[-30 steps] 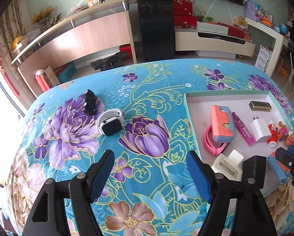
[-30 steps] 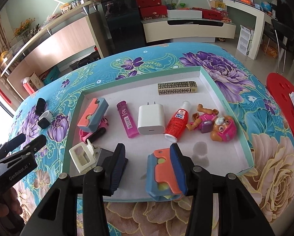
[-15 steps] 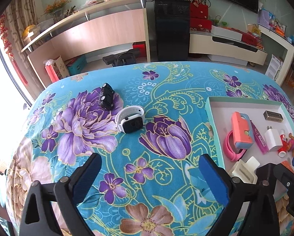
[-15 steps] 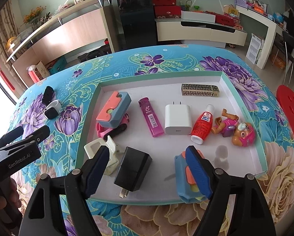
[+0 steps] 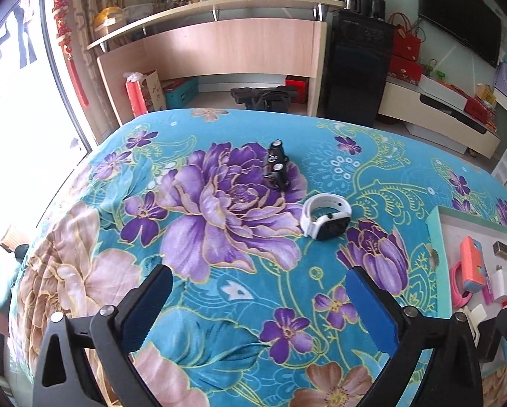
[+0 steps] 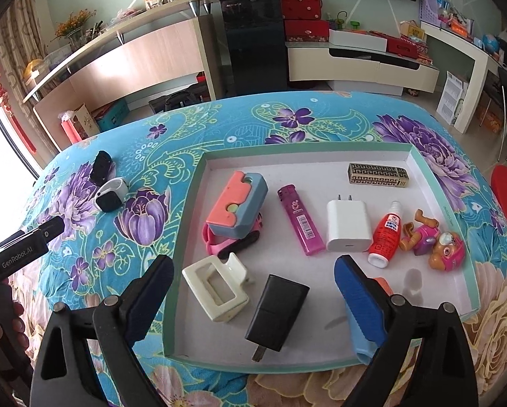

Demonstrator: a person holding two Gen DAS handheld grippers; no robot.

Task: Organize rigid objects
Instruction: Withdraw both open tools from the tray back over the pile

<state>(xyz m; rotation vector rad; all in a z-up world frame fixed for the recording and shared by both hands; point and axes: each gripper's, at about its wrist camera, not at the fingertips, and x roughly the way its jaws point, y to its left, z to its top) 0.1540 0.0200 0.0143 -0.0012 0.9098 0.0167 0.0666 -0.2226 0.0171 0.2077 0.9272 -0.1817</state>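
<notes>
Our left jaws stand wide with nothing between them but flowered cloth; the left gripper [image 5: 258,300] hangs over the bare part of the desk [image 5: 219,322]. Our right jaws are opening: the right gripper [image 6: 253,283] has no grip on anything, though a blue and orange block [image 6: 363,325] lies close against the inner face of its right finger, and we cannot quite tell whether it touches the pad.

The tray [image 6: 185,257] already holds most of the things: a white clip [image 6: 216,291], a black charger [image 6: 277,308], a white charger [image 6: 346,225], a pink lighter [image 6: 301,224], a glue bottle [image 6: 385,237] and a toy figure [image 6: 433,240].

Two things are left out on the cloth. The white watch [image 5: 326,220] lies ahead of the left jaws and a little to their right, its strap looped and its face tipped toward us. The small black object [image 5: 277,168] lies beyond it, its long axis running away from us. Both sit well apart from the tray, on the left side, so we judge the left hand nearer. Its reach would go forward, and for the watch the jaws should straddle the loop across its narrow width.
</notes>
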